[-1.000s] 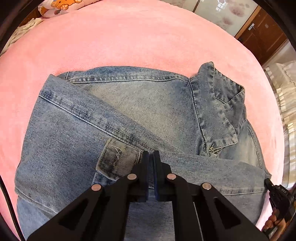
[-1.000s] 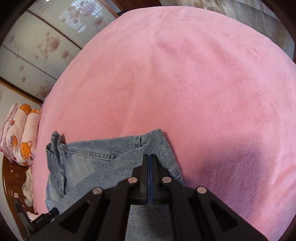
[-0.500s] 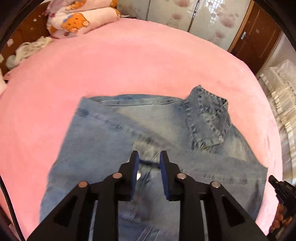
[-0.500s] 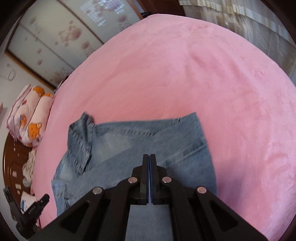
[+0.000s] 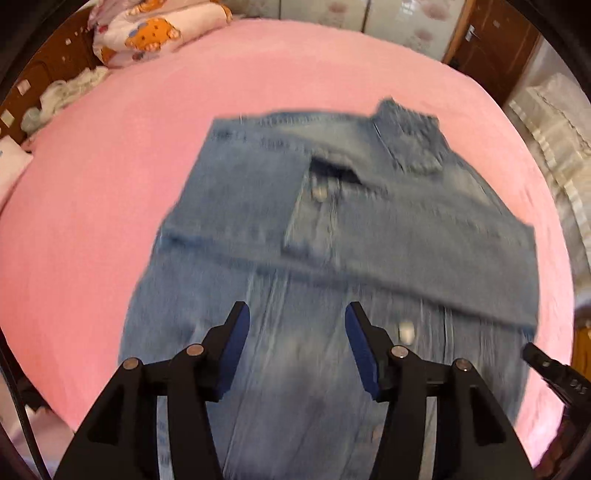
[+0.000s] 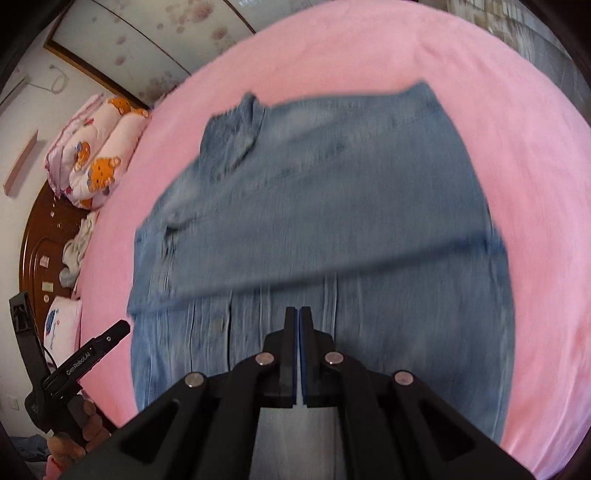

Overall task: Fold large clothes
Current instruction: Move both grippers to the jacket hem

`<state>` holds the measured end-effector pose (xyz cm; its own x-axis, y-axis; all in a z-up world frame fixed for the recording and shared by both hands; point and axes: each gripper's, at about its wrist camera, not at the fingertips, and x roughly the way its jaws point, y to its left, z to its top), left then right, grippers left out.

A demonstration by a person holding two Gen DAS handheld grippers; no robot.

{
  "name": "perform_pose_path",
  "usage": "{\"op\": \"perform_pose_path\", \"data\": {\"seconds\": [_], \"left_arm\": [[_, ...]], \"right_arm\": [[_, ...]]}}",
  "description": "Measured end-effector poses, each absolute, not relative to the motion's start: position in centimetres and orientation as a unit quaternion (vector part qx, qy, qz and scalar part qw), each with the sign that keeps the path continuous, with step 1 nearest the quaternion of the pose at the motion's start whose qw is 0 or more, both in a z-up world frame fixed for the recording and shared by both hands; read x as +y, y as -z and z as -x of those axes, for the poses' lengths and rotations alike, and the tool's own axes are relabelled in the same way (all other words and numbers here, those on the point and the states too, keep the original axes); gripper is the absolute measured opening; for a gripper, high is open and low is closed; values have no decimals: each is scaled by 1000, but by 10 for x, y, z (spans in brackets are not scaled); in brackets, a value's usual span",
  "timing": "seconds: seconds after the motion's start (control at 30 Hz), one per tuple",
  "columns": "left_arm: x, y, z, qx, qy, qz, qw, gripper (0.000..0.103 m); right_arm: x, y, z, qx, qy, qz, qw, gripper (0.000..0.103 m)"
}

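At the bottom of the left wrist view our left gripper (image 5: 295, 325) is opening w/ nothing between the blue pads; bottom centre of the right wrist view, our right gripper (image 6: 298, 317) is clenched, no cloth seen in it. Beyond both, mid-frame, lies the faded blue denim jacket (image 5: 332, 258), sleeves crossed over its front, collar (image 5: 410, 140) at upper right, spread flat on the pink fleece bedspread (image 5: 110, 166). We judge the denim heavy, stiffish, not slippery; it'll hold a crease. Best pinch thick seams at hem corners or shoulders, one per side. Cartoon-bear bedding (image 5: 147, 33) sits upper left.
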<state>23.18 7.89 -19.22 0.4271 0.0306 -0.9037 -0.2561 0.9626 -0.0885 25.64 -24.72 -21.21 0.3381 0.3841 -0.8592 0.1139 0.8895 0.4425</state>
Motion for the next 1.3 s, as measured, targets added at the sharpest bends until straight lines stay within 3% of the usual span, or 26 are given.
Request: {"op": "perform_pose_path", "data": {"seconds": [0.47,0.6,0.77,0.9,1.2,1.3], "left_arm": [[99,176,-95,592,-31,69,802,59],[119,179,-76,601,-29,57,797,59],[151,195,-64,621,-61,50,780,63],[167,212,-61,639,-77,31,765,72],[187,244,-59,679,-55,6,732,88],[197,251,-62,682,-49,24,729,89]], "right_arm": [[-256,195,-112,593,-16,-253,764,10],[-275,199,-88,597,-22,-266,757,32],[-304,210,-62,613,14,-268,743,36],[-329,224,-47,619,48,-278,733,50],[-356,268,-46,635,100,-307,701,51],[-354,276,-60,642,97,-312,693,51]]}}
